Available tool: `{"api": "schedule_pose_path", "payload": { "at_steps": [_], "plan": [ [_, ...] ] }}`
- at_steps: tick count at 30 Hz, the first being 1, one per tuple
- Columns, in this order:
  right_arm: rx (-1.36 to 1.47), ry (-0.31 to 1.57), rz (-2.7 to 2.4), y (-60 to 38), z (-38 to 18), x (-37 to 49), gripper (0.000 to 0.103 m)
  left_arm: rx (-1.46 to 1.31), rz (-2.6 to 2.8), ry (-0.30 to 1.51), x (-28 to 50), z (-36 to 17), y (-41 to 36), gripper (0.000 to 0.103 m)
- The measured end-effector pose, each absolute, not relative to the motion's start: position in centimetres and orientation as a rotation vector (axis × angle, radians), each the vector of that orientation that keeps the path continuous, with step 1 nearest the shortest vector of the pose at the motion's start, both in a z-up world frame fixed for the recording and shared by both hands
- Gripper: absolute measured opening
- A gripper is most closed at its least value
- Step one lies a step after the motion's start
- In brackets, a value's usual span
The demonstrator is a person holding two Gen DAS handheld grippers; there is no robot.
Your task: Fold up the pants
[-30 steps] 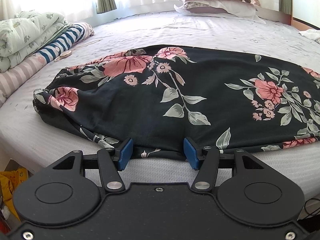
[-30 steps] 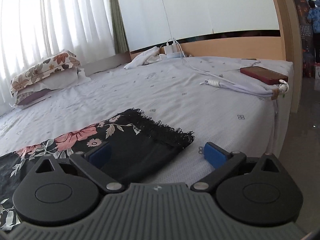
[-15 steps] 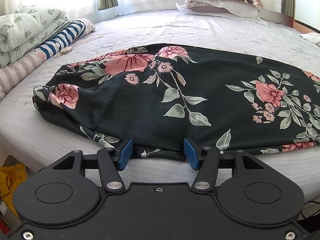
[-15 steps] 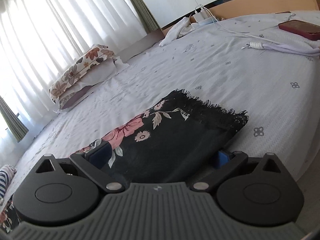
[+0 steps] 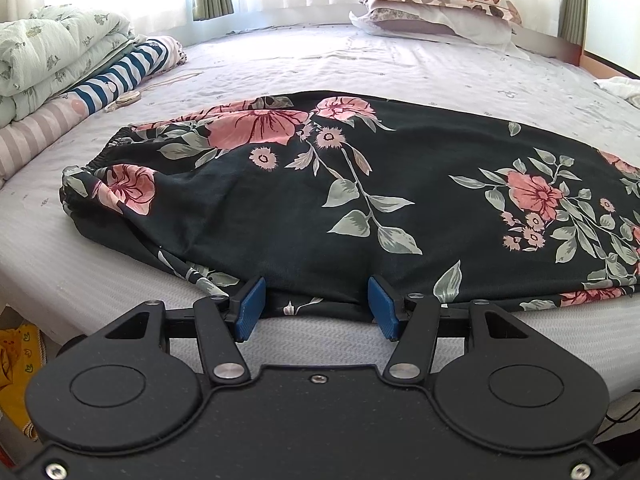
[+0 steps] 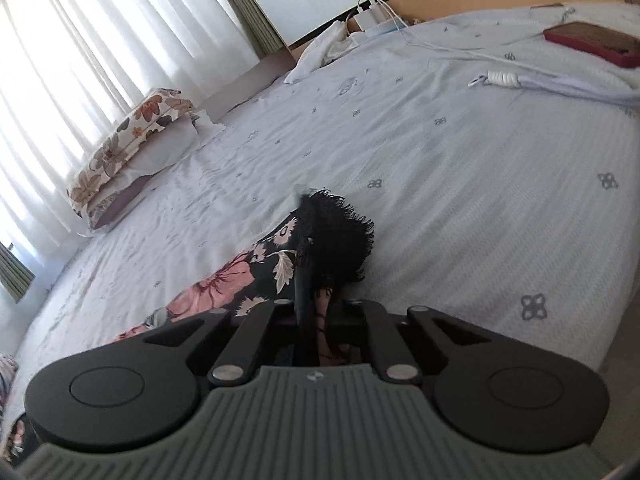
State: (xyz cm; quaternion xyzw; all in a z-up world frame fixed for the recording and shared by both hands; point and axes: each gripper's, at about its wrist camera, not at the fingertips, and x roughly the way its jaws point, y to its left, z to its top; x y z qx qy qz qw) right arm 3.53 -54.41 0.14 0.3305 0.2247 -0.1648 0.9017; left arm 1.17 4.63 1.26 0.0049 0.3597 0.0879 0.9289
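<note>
We are finding the black floral fabric pants (image 5: 320,200) lying unfolded on the bed (image 5: 360,60); right gripper (image 6: 310,312) jaws are clenching the fringed hem, left gripper (image 5: 316,304) jaws are gaping astride the near edge.

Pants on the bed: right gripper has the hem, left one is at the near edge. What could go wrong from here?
1. The right gripper is shut on the fringed hem only, a thin bunch, so it may slip out when pulled.
2. The left gripper is open, with the pants edge between its pads; lifting now would likely drag one side and skew the fold.
3. The waistband lies bunched, so creases could get folded in.
</note>
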Motion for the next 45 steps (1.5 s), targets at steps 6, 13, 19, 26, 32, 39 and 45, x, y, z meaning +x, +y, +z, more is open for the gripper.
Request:
{"api": "schedule_pose_path", "payload": {
  "at_steps": [6, 13, 19, 26, 32, 39, 45],
  "plan": [
    [0.610, 0.459, -0.275, -49.3, 3.2, 5.1, 0.005, -0.025, 0.166, 0.721, 1.0, 1.2, 5.2, 0.055],
    [0.419, 0.543, 0.054, -33.9, 6.6, 9.8, 0.005, -0.044, 0.156, 0.683, 0.5, 0.8, 5.4, 0.056],
    [0.291, 0.660, 0.216, -21.6, 4.1, 11.8, 0.005, -0.070, 0.142, 0.665, 0.2, 0.7, 5.9, 0.057],
    [0.201, 0.710, 0.274, -14.4, 1.5, 11.3, 0.005, -0.068, 0.122, 0.642, -0.1, 0.5, 6.0, 0.058],
    [0.229, 0.673, 0.270, -13.5, 0.9, 10.7, 0.006, -0.063, 0.113, 0.625, -0.4, 0.2, 6.0, 0.059],
    [0.222, 0.629, 0.297, -12.4, -0.2, 10.4, 0.008, -0.052, 0.104, 0.614, -0.5, 0.1, 5.9, 0.060],
    [0.278, 0.644, 0.321, -12.5, -0.2, 10.9, 0.010, -0.049, 0.106, 0.610, -0.5, 0.0, 5.8, 0.061]
  ]
}}
